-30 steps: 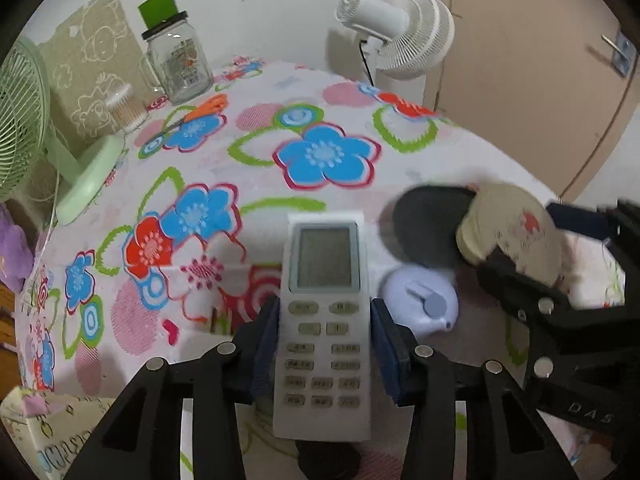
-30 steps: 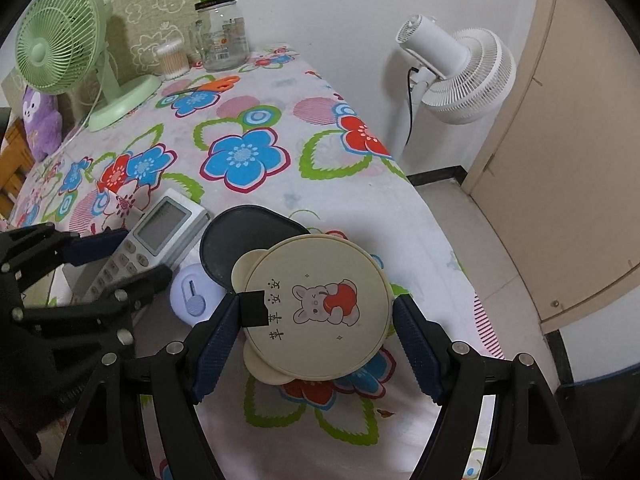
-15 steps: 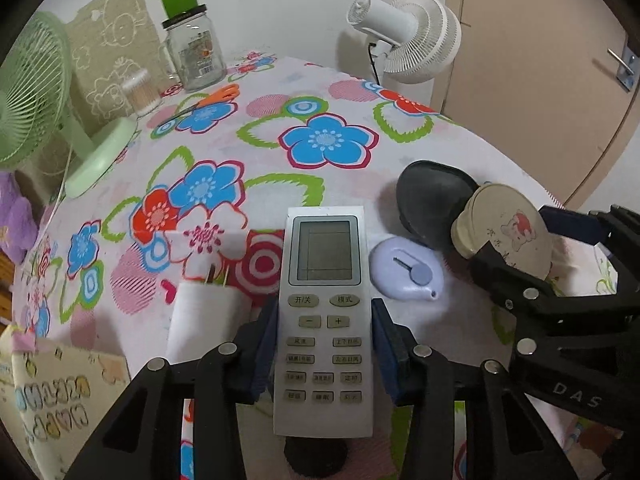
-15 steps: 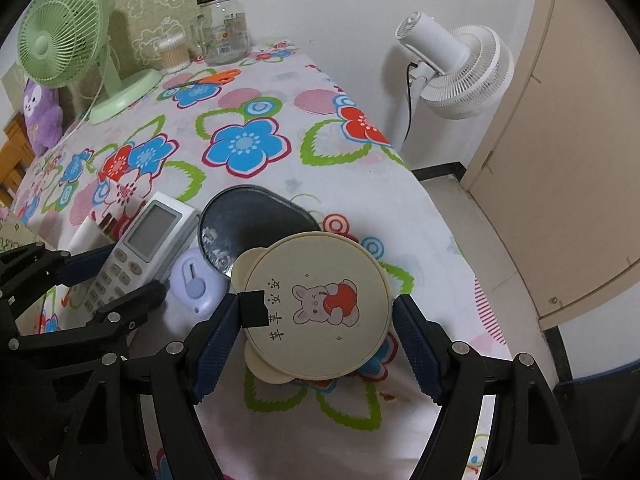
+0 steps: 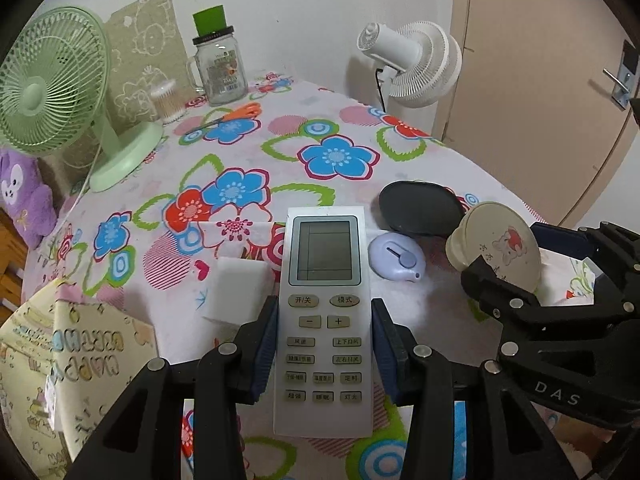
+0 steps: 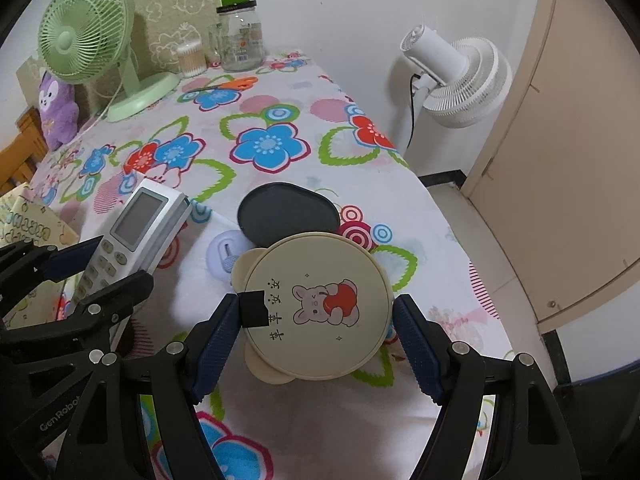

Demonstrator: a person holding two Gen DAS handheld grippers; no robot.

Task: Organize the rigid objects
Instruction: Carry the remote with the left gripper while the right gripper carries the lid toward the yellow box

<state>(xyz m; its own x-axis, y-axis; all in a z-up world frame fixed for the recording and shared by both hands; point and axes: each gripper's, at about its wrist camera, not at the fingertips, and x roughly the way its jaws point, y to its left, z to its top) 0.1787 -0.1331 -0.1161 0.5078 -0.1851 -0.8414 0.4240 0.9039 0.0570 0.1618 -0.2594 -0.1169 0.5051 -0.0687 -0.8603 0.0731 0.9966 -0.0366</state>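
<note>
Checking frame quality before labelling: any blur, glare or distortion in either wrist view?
Left wrist view: sharp, button print on the remote legible; heavy fisheye bends the door edge; dark vignette in the corners. Right wrist view: equally sharp, rabbit print on the round lid clear; soft even light, faint shadows, no glare.

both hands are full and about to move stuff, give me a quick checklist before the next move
1. Left gripper clamped on the remote, pads on both sides: ok.
2. Right gripper holding the round beige lid: ok.
3. Remote level in the jaws, not tilted: ok.
4. Both held items lifted off the tablecloth: cannot tell.
5. Lilac gadget and dark oval tray lie just ahead, in the path: not ok.
6. Drop-off spot decided: cannot tell.
</note>
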